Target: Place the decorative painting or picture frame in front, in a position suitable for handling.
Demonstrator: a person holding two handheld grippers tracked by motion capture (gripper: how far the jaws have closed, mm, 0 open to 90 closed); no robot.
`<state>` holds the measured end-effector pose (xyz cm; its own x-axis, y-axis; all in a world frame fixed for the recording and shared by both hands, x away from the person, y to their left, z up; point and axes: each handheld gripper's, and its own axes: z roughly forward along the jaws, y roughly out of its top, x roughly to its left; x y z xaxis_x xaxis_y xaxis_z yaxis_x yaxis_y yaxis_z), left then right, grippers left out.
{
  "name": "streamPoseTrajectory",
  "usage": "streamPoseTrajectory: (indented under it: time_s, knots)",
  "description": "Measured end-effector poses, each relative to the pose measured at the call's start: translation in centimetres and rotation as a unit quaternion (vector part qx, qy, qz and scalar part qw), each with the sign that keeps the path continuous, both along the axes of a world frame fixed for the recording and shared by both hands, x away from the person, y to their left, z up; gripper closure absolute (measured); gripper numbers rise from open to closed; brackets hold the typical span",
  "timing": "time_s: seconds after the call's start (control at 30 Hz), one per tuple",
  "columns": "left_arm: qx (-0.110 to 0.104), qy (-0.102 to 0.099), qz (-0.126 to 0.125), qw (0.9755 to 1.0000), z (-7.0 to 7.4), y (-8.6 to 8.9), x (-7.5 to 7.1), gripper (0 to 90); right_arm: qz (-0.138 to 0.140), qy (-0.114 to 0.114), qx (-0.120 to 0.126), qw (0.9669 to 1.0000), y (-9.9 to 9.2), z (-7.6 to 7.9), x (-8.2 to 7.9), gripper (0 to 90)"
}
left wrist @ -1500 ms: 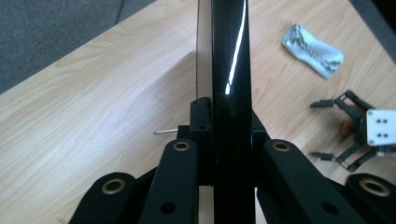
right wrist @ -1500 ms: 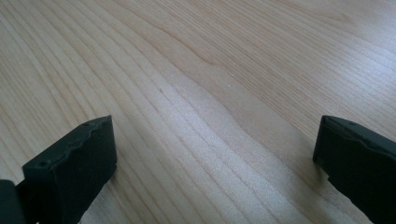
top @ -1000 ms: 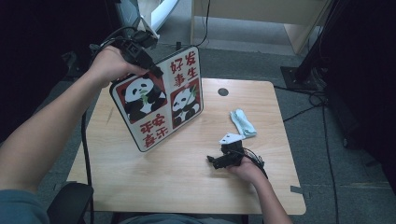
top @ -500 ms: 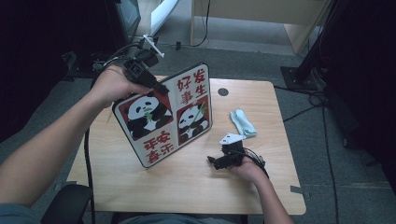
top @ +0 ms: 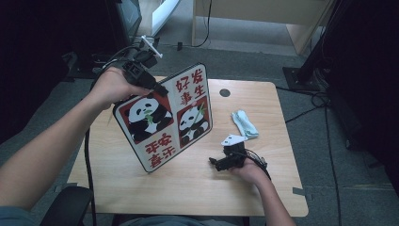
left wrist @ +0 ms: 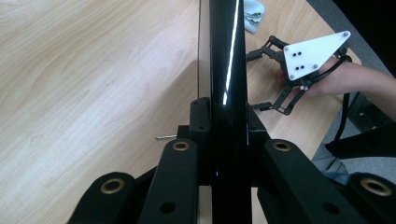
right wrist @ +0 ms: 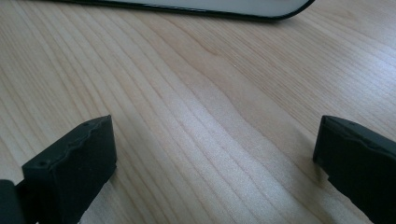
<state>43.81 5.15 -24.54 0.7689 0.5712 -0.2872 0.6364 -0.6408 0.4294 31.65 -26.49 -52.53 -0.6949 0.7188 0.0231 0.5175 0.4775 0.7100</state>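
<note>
A board with two panda pictures and red Chinese characters (top: 164, 120) stands tilted over the left half of the wooden table (top: 263, 188), its lower corner at or just above the wood. My left gripper (top: 157, 88) is shut on its upper edge. In the left gripper view the board's glossy black edge (left wrist: 226, 56) runs straight up between the jaws of the left gripper (left wrist: 227, 121). My right gripper (top: 217, 163) rests on the table right of the board, open, with bare wood between its jaws (right wrist: 215, 154). The board's rounded edge (right wrist: 210, 7) lies beyond them.
A crumpled pale cloth (top: 244, 124) lies on the table behind the right gripper. A round cable hole (top: 225, 92) sits near the far edge. A chair back (top: 66, 207) stands at the near left. Cables and furniture legs cover the floor beyond.
The left hand has come down and a little to the right with the board, whose lower corner now sits nearer the tabletop. The right gripper has not moved.
</note>
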Motion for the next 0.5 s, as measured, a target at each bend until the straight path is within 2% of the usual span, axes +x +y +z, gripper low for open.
streamPoseTrajectory:
  time_s: [0.1,0.2,0.4,0.5]
  knots:
    - [0.001,-0.005,0.001,1.0000,-0.03,0.07,0.09,80.2,0.000,0.000,0.000,1.0000,0.00,0.00,-0.01,0.0]
    - [-0.014,-0.023,0.001,0.9996,0.22,0.31,0.07,77.6,0.000,0.000,0.000,1.0000,0.00,0.00,0.00,0.0]
    - [-0.021,-0.028,-0.002,0.9994,0.34,0.62,0.03,67.9,0.000,0.000,0.000,1.0000,0.00,0.00,0.00,0.0]
    - [-0.026,-0.039,-0.008,0.9989,0.59,0.82,-0.26,63.1,-0.001,0.000,0.001,1.0000,0.00,0.00,0.00,0.0]
